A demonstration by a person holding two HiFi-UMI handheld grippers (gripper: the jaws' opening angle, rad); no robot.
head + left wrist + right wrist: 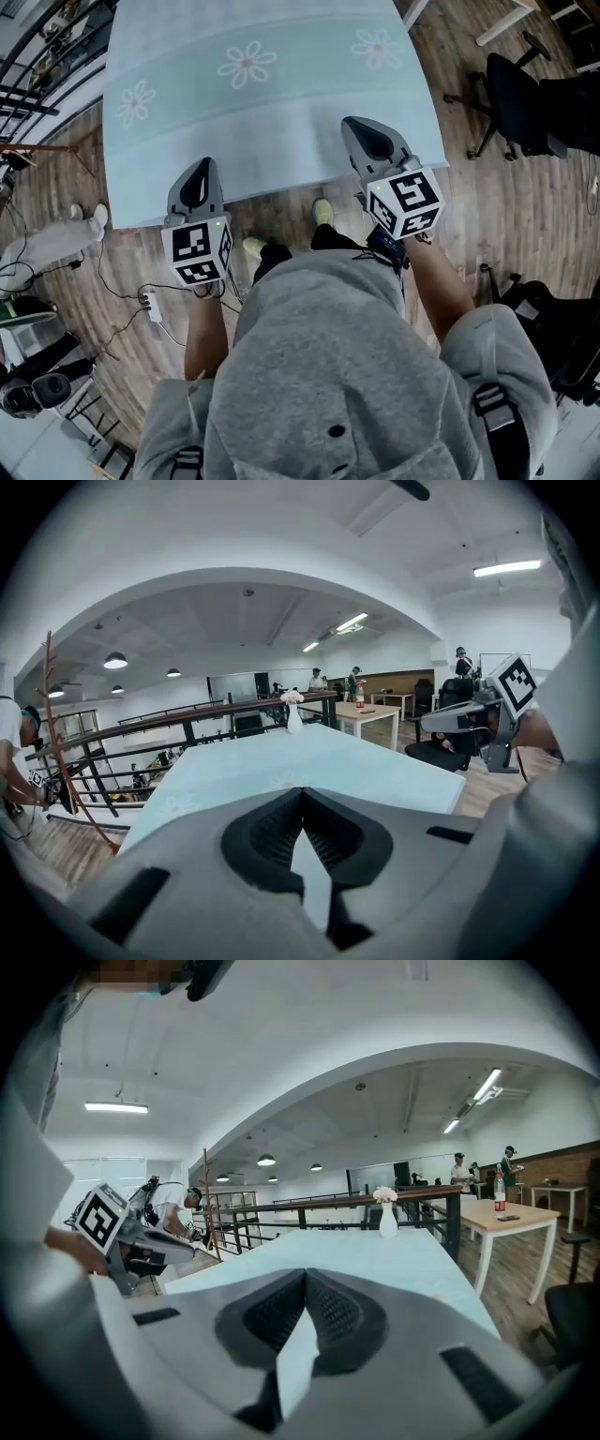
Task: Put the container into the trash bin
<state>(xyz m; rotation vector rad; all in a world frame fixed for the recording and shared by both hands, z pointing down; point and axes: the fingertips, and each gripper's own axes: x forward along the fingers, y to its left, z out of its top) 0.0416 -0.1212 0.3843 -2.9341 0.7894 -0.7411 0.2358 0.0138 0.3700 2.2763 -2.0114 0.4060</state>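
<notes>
– At the near edge of the bench (281,131), what do you hold?
– Nothing: your left hand-held gripper (202,167) and right hand-held gripper (354,127) are closed, empty. The container and trash bin show nowhere; progress unclear.

Head view: above the person, facing steeply down on the table (262,112) at its near edge.
Left gripper view: on the left gripper (202,169), low at that edge, facing across the table to the vase (294,716).
Right gripper view: on the right gripper (356,127), alongside, same heading.
Shared: table, vase.
</notes>
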